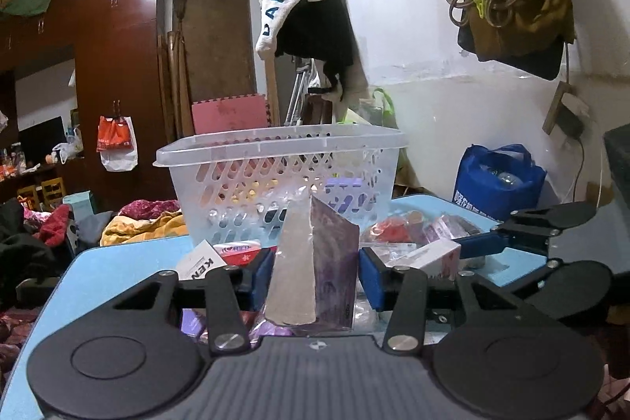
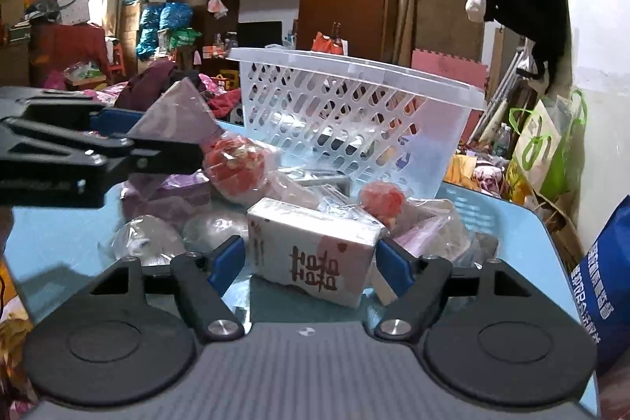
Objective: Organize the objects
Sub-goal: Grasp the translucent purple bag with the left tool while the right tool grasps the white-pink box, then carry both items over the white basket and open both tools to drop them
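Between the left gripper's (image 1: 315, 272) fingers (image 1: 263, 274) stands a purple packet (image 1: 319, 270).

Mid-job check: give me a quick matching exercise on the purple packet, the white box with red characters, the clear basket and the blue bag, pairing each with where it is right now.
Things:
1. purple packet
2. white box
3. clear basket
4. blue bag

Places:
A. standing at the back of the blue table, behind the pile
B. lying on the table between the open right gripper fingers
C. beyond the table's far right corner
D. clamped upright in the left gripper

Pairs: 1-D, 2-B, 3-A, 4-C
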